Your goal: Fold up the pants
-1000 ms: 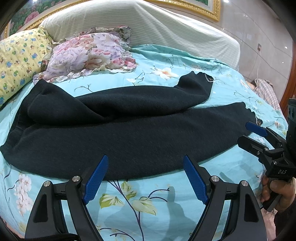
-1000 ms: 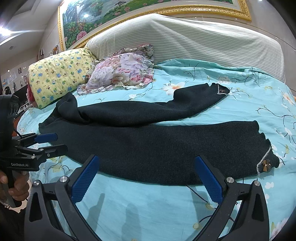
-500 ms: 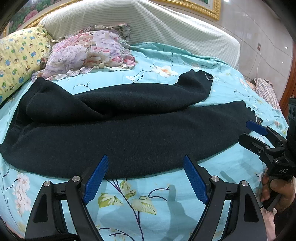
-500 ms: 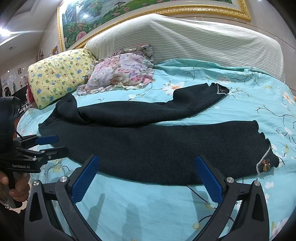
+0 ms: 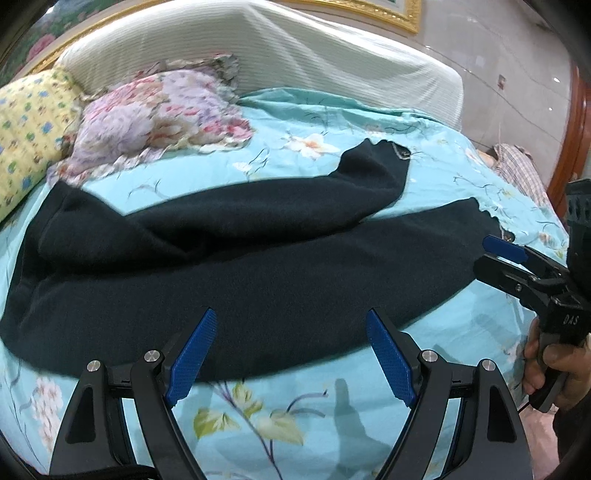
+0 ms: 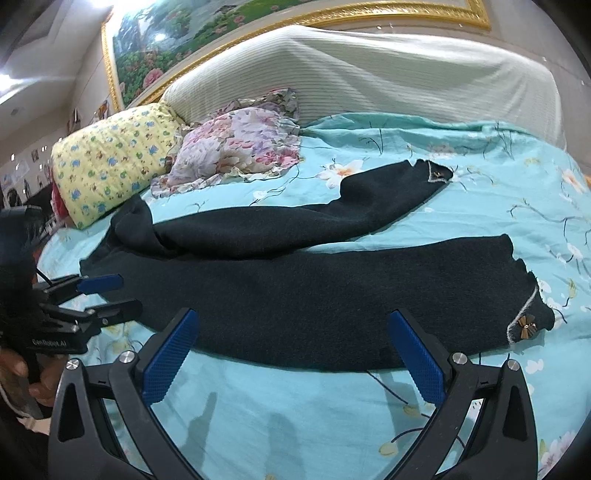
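Note:
Dark pants (image 5: pixel 258 280) lie spread across the turquoise floral bedspread (image 5: pixel 280 413), waist at the left, both legs running right; they also show in the right wrist view (image 6: pixel 332 295). The far leg angles away, the near leg ends in a hem with a small bow (image 6: pixel 526 326). My left gripper (image 5: pixel 291 349) is open and empty, just over the near edge of the pants by the waist half. My right gripper (image 6: pixel 291 347) is open and empty, over the near edge of the near leg. Each gripper shows in the other's view: the right (image 5: pixel 496 254), the left (image 6: pixel 114 293).
A floral pillow (image 6: pixel 240 147) and a yellow patterned pillow (image 6: pixel 107 162) lie at the head of the bed against a striped headboard (image 6: pixel 369 74). A framed painting (image 6: pixel 221 29) hangs above. Plaid fabric (image 5: pixel 517 166) lies off the bed's far right side.
Both grippers have moved forward a little toward the near edge of the pants. The pants have not moved and both grippers stay open.

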A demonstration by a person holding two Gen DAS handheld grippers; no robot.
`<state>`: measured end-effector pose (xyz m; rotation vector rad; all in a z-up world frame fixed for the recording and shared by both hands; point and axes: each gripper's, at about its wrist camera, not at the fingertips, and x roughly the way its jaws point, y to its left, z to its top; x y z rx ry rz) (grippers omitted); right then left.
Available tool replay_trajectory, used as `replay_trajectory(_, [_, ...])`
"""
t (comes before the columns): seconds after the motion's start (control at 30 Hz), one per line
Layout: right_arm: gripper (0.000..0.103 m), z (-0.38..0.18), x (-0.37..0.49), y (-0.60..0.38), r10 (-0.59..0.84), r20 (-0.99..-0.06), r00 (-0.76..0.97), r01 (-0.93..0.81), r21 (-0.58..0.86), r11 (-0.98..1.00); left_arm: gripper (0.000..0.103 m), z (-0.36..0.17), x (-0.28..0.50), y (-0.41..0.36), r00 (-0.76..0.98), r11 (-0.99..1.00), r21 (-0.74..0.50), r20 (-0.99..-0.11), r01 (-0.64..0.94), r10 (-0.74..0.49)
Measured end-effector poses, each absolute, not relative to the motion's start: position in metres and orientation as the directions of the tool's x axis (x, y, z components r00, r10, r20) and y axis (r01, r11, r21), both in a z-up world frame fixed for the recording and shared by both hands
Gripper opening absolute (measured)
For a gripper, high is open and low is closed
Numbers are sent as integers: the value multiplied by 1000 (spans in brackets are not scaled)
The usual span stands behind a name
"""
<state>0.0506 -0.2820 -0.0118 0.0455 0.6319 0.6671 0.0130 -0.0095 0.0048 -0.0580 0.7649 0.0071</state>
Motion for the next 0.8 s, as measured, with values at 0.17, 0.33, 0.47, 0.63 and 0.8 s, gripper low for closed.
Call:
replay_trajectory(0.17, [103, -6, 65, -288, 587, -541, 603, -527, 281, 802, 84, 17, 34, -17, 725, 999, -35, -688, 16, -36])
replay_trajectory(0.33, [103, 7, 83, -290, 566, -545, 619, -503, 278, 818, 84, 21, 60, -22, 706, 997, -49, -705, 55, -73])
replay_trajectory(0.47, [103, 13, 104, -295, 546, -554, 629, -468, 291, 834, 84, 22, 79, -32, 694, 994, -10, -715, 105, -80])
replay_trajectory(0.63, [103, 18, 135, -303, 554, -552, 624, -431, 348, 833, 84, 24, 101, -40, 678, 987, -7, -726, 158, -114])
replay_trajectory(0.8, [103, 20, 171, -305, 535, -573, 621, -385, 371, 845, 84, 23, 128, -51, 671, 978, 39, -733, 203, -110])
